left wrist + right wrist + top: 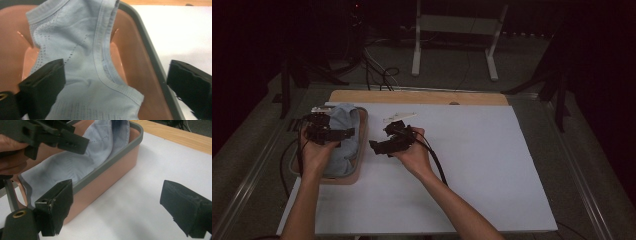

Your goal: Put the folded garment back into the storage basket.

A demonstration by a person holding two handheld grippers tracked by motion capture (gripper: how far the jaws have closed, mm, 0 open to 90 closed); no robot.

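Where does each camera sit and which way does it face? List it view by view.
High view: above the person's side, looking forward and down on the table; both forearms, left gripper and right gripper show.
Left gripper view: on the left gripper, looking between its open jaws at the cloth in the bin.
Right gripper view: on the right gripper, jaws open, facing the bin's side; the left hand shows.
All three share cloth and bin.

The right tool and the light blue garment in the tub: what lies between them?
In the right gripper view, the tub's grey rim and pink wall stand between the right tool and the garment; bare white table lies below.
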